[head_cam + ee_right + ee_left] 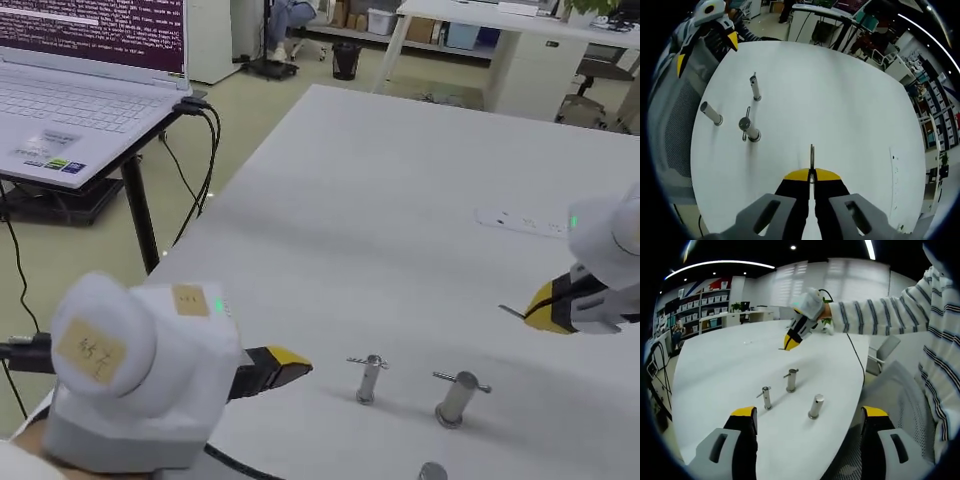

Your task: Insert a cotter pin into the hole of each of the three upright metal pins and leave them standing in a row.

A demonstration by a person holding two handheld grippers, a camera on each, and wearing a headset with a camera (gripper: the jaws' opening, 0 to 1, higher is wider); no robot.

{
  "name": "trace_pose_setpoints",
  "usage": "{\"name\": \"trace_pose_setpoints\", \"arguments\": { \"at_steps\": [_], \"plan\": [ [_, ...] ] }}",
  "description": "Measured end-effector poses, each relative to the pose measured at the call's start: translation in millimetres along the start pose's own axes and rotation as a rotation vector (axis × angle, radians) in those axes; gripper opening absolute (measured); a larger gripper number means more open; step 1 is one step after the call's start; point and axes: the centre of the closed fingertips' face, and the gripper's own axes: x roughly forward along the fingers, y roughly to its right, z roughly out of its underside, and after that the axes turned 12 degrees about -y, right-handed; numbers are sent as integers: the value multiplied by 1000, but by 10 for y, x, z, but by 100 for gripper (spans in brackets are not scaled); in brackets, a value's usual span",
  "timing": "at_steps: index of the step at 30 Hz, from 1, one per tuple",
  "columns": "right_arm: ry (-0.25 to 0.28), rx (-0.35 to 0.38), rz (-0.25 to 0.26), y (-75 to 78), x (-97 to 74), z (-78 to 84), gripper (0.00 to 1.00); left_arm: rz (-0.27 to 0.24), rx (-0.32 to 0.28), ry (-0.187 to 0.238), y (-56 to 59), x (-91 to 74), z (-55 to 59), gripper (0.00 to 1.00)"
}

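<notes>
While the white table (400, 200) spreads far and wide, the left gripper (282, 365) hovers at its near left edge, jaws spread well apart. At the right the right gripper (811, 175) hangs above the surface, jaws pressed together on a loose cotter pin (811, 157) that juts past the tips. Between them stand three upright metal pins: the left pin (368, 380) and the right pin (455, 398) each carry a cotter pin through the top, while the nearest pin (815, 406) is plain-topped.
</notes>
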Motion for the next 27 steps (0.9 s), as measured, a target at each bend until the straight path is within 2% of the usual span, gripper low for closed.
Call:
{"name": "trace_pose_setpoints", "arguments": {
  "at_steps": [5,7,21,23,24,27],
  "plan": [
    [37,-14,45,-77,-134,-58,0,5,7,4,-18,4,-77,82],
    [50,-24,87,-66,-171,-69,0,12,11,10,-12,8,-106,82],
    [157,-3,250,-129,-509,-202,0,22,3,29,-94,87,-328,77],
    [169,-2,270,-142,-560,-223,0,31,-11,30,-107,112,-365,75],
    [176,0,279,-147,-580,-235,0,31,-47,30,-132,134,-380,74],
    [177,-19,322,-171,-623,-237,0,45,-48,39,-138,173,-440,73]
  ]
}}
